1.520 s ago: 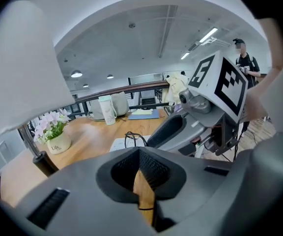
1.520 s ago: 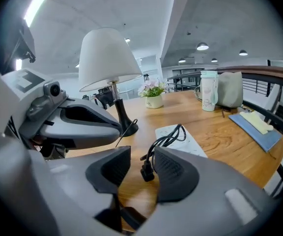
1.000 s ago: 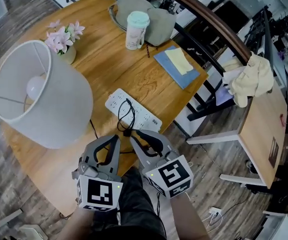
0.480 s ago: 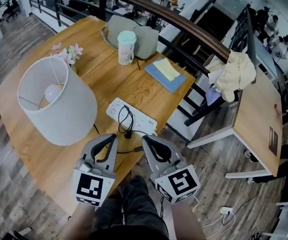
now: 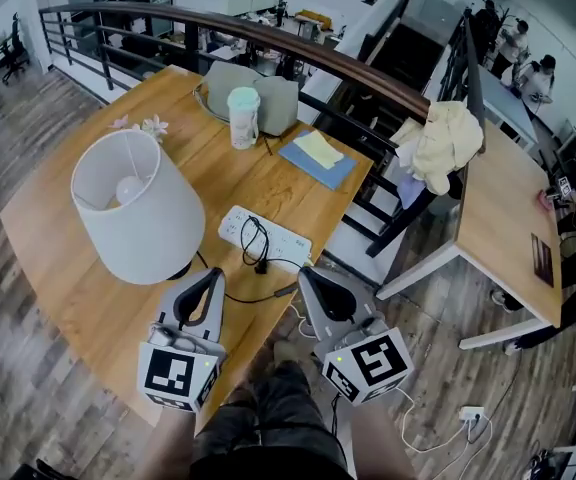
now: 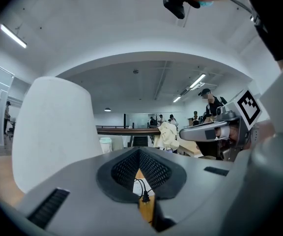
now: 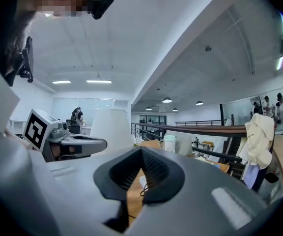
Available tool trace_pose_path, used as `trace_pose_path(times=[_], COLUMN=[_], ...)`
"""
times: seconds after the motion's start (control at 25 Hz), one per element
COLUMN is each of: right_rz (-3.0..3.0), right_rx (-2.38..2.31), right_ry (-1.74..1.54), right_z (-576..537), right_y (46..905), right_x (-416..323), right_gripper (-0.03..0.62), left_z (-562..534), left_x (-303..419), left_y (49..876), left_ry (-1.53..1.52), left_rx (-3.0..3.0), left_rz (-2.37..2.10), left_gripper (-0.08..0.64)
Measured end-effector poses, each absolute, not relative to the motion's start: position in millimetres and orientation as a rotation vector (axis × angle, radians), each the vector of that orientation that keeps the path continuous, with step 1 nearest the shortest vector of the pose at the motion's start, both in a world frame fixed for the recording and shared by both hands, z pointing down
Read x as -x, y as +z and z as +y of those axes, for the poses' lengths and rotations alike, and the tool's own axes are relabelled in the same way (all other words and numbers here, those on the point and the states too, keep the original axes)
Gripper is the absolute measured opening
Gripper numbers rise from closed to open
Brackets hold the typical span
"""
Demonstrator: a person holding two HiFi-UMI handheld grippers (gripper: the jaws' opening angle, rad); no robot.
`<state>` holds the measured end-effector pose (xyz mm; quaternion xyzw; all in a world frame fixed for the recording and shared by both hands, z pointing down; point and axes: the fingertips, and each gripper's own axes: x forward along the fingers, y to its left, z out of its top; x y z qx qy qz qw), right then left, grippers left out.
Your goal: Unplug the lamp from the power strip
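The lamp (image 5: 138,206) with its white shade stands on the round wooden table (image 5: 58,258). To its right lies the white power strip (image 5: 265,236). The lamp's black cord (image 5: 255,236) loops over the strip, and its plug (image 5: 261,265) rests at the strip's near edge; I cannot tell whether it is seated in a socket. My left gripper (image 5: 212,274) is shut and empty, near the lamp base. My right gripper (image 5: 306,274) is shut and empty, at the table's edge, right of the plug. In the left gripper view the plug (image 6: 144,196) shows beyond the closed jaws.
A cup with a mint lid (image 5: 243,116), a grey bag (image 5: 273,96), a blue notebook (image 5: 318,160) and pink flowers (image 5: 140,125) sit on the far half of the table. A railing (image 5: 298,50) runs behind. A second table (image 5: 503,218) with a heap of cloth (image 5: 438,140) stands at the right.
The right gripper, open around the cord's plug a second ago, has shut with nothing in it. Both grippers have drawn back from the strip toward the table's near edge.
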<state>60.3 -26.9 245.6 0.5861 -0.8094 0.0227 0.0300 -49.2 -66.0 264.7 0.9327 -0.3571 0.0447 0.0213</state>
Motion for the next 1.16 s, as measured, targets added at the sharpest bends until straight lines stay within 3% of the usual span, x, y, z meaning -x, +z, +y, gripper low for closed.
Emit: trace_pose_path(times=[1.16], right_rz=[-2.507], right_rx=[-1.900], right_ry=[-0.017], right_z=[48], right_y=[213], right_x=[-32], right_gripper=[0.006], left_z=[-12], left_x=[101], left_y=[220], left_ry=[-0.119], left_rx=[-2.911], left_rz=[-1.142], left_gripper=[-0.005])
